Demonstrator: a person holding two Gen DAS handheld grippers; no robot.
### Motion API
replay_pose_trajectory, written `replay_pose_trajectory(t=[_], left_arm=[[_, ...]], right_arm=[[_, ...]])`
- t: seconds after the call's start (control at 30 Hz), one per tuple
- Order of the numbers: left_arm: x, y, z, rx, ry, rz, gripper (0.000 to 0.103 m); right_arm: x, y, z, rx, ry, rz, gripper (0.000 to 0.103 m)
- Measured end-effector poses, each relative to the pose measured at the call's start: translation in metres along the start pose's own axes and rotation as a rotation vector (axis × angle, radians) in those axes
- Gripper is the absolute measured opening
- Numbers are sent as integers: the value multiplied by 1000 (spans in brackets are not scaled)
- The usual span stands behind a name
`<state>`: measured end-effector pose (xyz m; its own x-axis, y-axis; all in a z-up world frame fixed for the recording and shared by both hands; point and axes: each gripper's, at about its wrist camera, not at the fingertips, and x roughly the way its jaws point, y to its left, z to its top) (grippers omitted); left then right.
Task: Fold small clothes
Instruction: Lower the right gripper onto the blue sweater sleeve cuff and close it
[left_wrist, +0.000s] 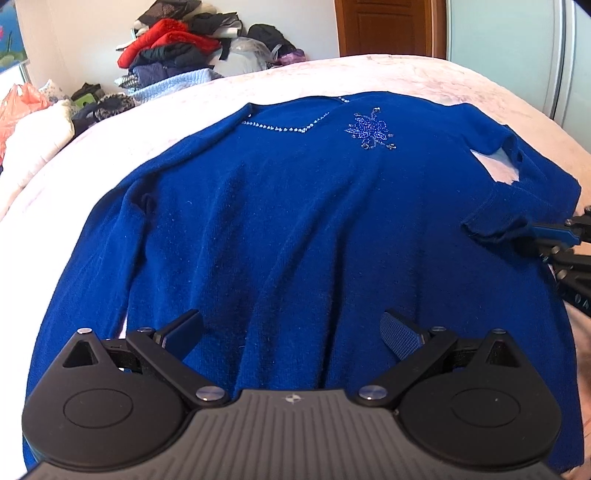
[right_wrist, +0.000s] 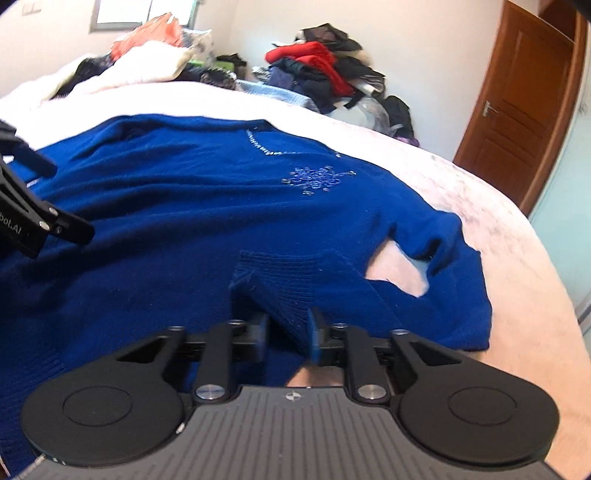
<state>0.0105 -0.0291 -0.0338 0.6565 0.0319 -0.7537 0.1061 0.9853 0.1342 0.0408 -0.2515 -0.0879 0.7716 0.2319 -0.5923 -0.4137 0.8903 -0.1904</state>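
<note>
Right fingers (right_wrist: 312, 332) pinching blue sweater (right_wrist: 184, 192) cuff (right_wrist: 291, 291)

Bed (left_wrist: 424, 74) edges beyond sweater (left_wrist: 295, 221) clear; clothes pile (left_wrist: 177, 40) blocks far side.

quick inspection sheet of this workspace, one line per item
surface: pale pink bed cover, sweater spread on it
job's things: blue sweater lying flat, front up, beaded flower on chest; ribbed sleeve cuff drawn over the body
clutter: clothes pile beyond the bed, orange bag by a white bundle
grippers: left tongs open over the hem, holding nothing; right tongs shut on the sleeve cuff
cables: nothing seen
surroundings: wooden door, white wall
</note>
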Motion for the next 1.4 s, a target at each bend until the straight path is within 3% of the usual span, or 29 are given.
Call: replay_pose_trajectory(t=[0.1,0.43,0.53,0.67,0.77,0.83,1.0,1.13,1.4], left_arm=[[1,0,3,-9,-3,-1,103],[4,-6,9,-10,3,27,103],[5,-7,9,-6,2,38,103],[5,-6,8,-6,5,37,103],[6,-6,9,-8,6,40,103],[7,-5,9,-11,11,36,103],[9,-7,9,0,15,41,103],[8,-6,9,-1,9,54,103],[12,-1,14,-24,0,79,103]], right_arm=[[-2,-9,4,63,-37,-1,5],[-2,-16,16,205,-125,55,6],[-2,-8,22,169,-130,66,6],[16,9,20,73,-54,38,6],[26,18,15,18,-13,8,16],[29,24,15,-20,-8,-14,31],[37,31,21,-66,-18,-24,33],[39,25,25,-14,-38,26,8],[13,-32,42,284,-149,120,7]])
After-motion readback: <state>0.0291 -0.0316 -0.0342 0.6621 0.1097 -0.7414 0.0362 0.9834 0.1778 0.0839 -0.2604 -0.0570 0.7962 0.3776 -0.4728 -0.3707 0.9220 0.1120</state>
